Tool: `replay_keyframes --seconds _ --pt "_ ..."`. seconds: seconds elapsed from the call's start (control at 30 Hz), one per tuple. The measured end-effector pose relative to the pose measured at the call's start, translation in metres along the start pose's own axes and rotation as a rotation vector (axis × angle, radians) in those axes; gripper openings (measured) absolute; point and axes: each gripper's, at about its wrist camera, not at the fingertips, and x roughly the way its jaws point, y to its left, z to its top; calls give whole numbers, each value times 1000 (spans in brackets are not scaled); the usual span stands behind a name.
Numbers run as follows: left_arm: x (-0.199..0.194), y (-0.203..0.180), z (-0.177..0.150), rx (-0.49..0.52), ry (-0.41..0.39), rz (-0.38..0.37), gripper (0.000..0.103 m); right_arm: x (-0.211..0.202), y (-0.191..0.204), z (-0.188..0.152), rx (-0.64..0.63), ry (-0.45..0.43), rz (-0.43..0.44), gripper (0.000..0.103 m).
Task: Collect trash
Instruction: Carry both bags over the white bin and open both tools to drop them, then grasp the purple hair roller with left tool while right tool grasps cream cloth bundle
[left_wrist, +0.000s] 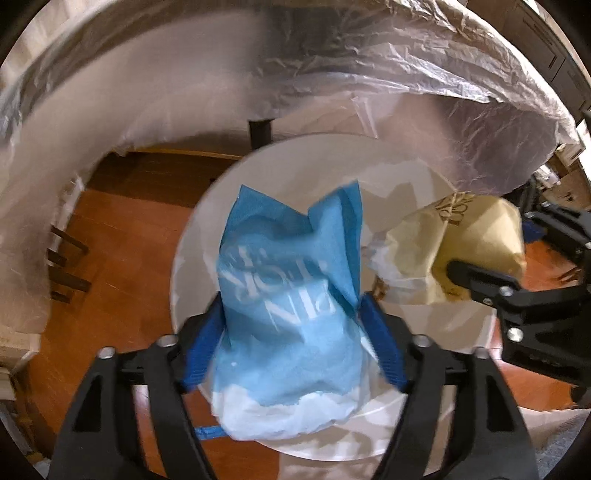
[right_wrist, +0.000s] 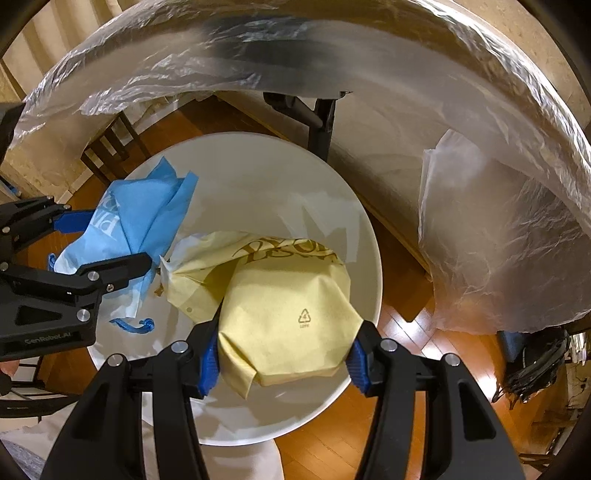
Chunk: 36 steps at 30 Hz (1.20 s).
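Both tongs are clamped on wrappers over a round white bin (right_wrist: 236, 166). Left gripper (left_wrist: 291, 332) has its blue pads (left_wrist: 201, 350) pressed into the sides of a crumpled blue wrapper (left_wrist: 291, 295), set wide apart by its bulk, above the bin's left edge as the right wrist view shows it. Right gripper (right_wrist: 284, 354) likewise squeezes a folded yellow wrapper (right_wrist: 288, 317) between its pads (right_wrist: 208, 360), above the bin's middle and near rim. The two wrappers touch. A clear plastic bag (right_wrist: 498, 258) hangs beyond, over the wooden floor (right_wrist: 417, 350).
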Motion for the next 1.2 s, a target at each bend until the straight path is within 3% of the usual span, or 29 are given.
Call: replay_keyframes --seconds 0.03,0.1,0.13,0.23,0.37,0.5,0.6,0.63,0.67,0.7,0.8,0.97,1.1,1.2 --pt "-2 -2 0 15 -11 19 83 -2 0 -1 -1 -16 -3 56" --pt "-3 0 1 15 -20 0 83 -6 0 -1 3 -37 -21 86" --pt "-4 2 2 7 -18 -18 83 -9 -3 -1 2 -50 -24 90" --pt "-3 11 4 -33 -22 -76 83 -13 -5 1 -2 -57 -29 91" --pt "-14 18 3 -45 -43 -97 83 -21 -7 2 12 -71 -17 91" --pt "-51 18 3 -11 -115 -98 83 -51 -13 2 13 -122 21 91" --pt "-98 18 8 20 -223 -81 86 -96 -16 2 -13 -210 46 91" --pt "-119 19 13 22 -279 -48 98 -119 -18 5 -20 -265 51 91" --pt "-133 21 18 23 -328 -34 102 -134 -20 8 -21 -307 45 93" --pt "-144 22 21 25 -373 -26 102 -150 -23 13 -18 -366 25 99" --pt "-170 32 38 14 -487 11 102 -182 -37 34 9 -515 -40 99" --pt "-161 53 80 -9 -462 82 102 -185 -65 71 82 -544 -48 99" --pt "-153 73 102 -6 -444 74 102 -173 -81 100 130 -540 -96 99" --pt "-135 84 126 9 -384 34 102 -158 -86 122 138 -513 -159 99"
